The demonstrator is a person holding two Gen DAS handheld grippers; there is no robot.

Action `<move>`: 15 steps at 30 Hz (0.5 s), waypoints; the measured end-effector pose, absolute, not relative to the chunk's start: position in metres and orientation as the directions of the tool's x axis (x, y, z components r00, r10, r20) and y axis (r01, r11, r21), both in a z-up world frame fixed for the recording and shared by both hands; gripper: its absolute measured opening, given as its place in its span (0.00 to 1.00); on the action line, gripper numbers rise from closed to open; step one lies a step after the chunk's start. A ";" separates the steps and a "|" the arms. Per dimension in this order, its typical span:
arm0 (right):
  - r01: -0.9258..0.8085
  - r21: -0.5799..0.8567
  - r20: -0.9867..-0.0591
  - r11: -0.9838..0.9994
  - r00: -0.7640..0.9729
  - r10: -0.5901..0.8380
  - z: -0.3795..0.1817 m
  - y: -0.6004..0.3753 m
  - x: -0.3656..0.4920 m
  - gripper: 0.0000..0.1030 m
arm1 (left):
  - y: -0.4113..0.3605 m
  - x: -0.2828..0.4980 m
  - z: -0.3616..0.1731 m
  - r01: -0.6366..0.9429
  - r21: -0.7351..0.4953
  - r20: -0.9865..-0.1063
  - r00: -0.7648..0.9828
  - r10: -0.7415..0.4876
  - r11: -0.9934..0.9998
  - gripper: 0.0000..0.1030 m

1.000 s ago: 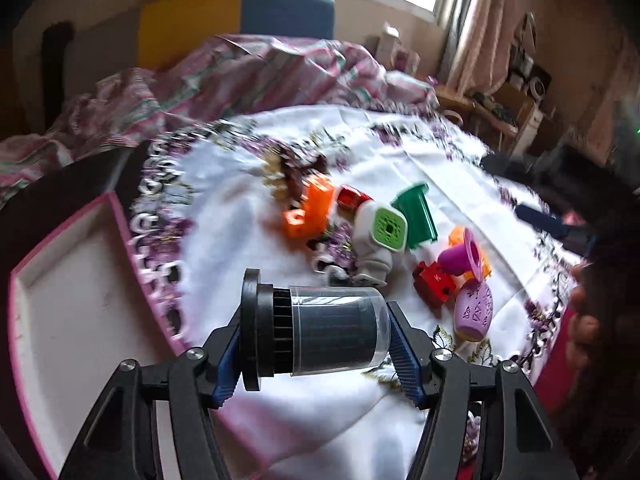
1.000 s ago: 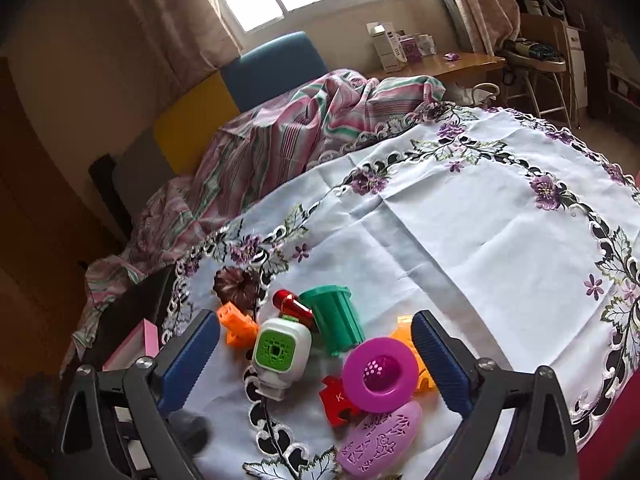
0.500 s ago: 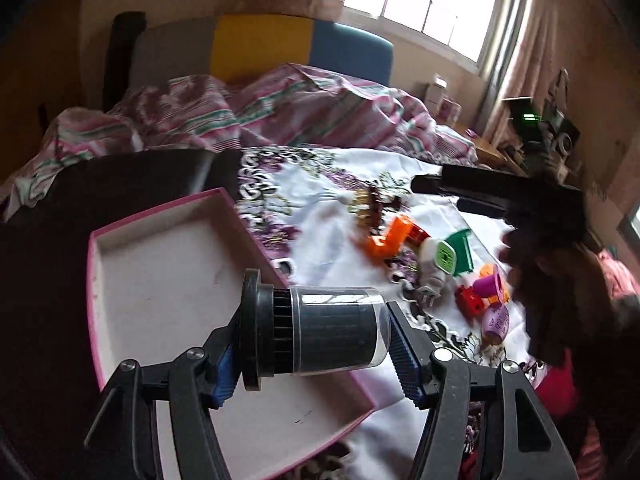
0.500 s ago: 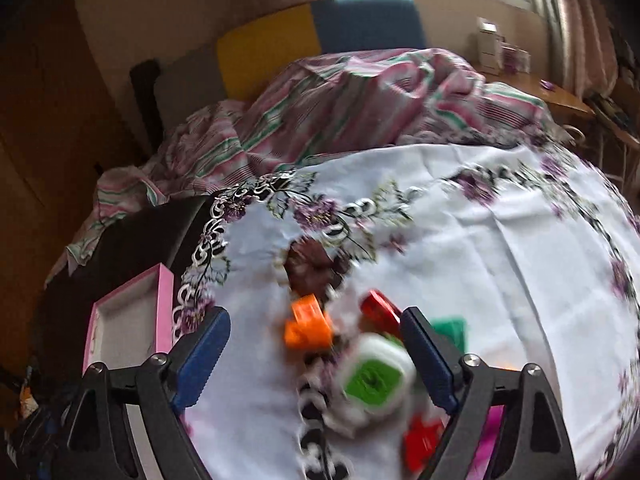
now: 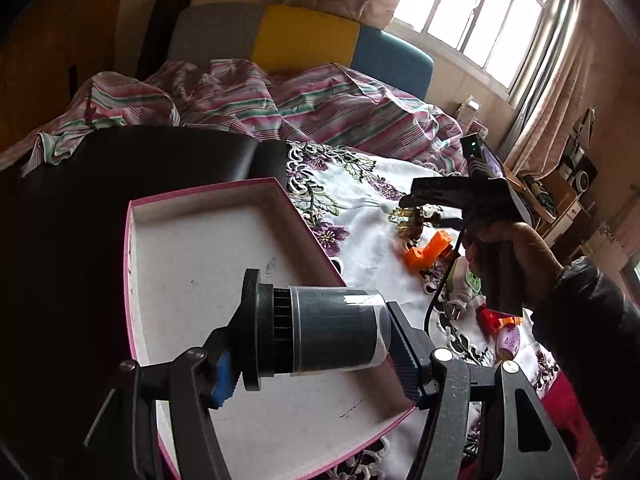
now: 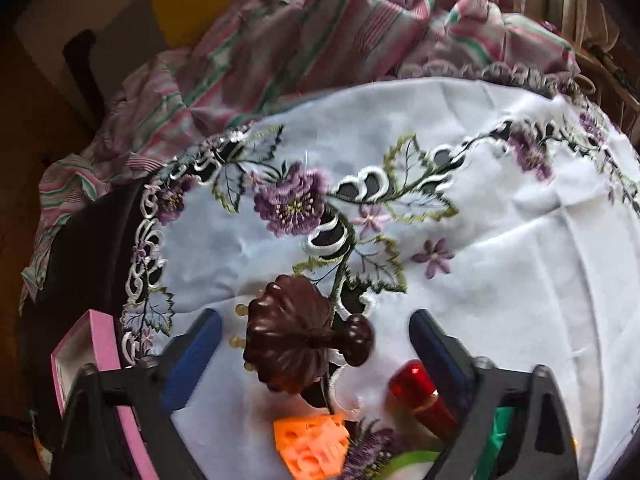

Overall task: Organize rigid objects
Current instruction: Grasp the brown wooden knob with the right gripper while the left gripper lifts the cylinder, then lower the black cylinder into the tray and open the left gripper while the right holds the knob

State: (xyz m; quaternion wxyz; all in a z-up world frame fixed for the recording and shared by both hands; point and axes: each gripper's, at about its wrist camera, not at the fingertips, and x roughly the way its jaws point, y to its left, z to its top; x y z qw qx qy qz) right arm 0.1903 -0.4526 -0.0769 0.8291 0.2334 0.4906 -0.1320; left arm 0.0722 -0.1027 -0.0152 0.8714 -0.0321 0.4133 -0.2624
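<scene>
My left gripper [image 5: 316, 334] is shut on a dark cylinder with a black ribbed cap [image 5: 320, 330] and holds it sideways above the pink-rimmed white box [image 5: 200, 240]. My right gripper [image 6: 316, 344] is open, low over the tablecloth, with a dark brown shell-shaped ornament [image 6: 292, 340] between its fingers. An orange block [image 6: 312, 448] and a red piece [image 6: 416, 390] lie just below it. In the left wrist view the right gripper [image 5: 448, 194] hovers over the toy cluster with the orange block [image 5: 428, 250].
A white embroidered tablecloth [image 6: 500, 240] covers the round table. The box corner [image 6: 96, 344] shows at left. A striped cloth [image 5: 280, 104] and a multicoloured chair back [image 5: 304, 44] lie behind. More toys [image 5: 508, 332] sit near the right edge.
My left gripper carried the cylinder left, from over the toys to over the box. My right gripper moved forward and down, from the purple and green toys to the brown ornament.
</scene>
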 end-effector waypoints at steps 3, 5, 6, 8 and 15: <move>0.446 0.302 -0.863 0.843 0.504 0.042 -0.079 -0.451 0.192 0.60 | -0.099 0.073 -0.016 0.424 -0.273 -0.705 0.522 -0.479 0.864 0.63; 0.428 0.295 -0.859 0.854 0.510 0.041 -0.075 -0.446 0.192 0.60 | -0.096 0.073 -0.017 0.415 -0.270 -0.705 0.529 -0.472 0.869 0.63; 0.412 0.293 -0.857 0.862 0.513 0.046 -0.072 -0.443 0.190 0.60 | -0.095 0.073 -0.017 0.410 -0.268 -0.708 0.530 -0.467 0.872 0.63; 0.392 0.281 -0.852 0.876 0.522 0.040 -0.067 -0.437 0.186 0.60 | -0.090 0.074 -0.019 0.396 -0.261 -0.712 0.537 -0.453 0.880 0.63; 0.308 0.311 -0.785 0.899 0.617 0.060 -0.027 -0.417 0.149 0.58 | -0.063 0.102 -0.026 0.306 -0.203 -0.724 0.593 -0.353 0.930 0.63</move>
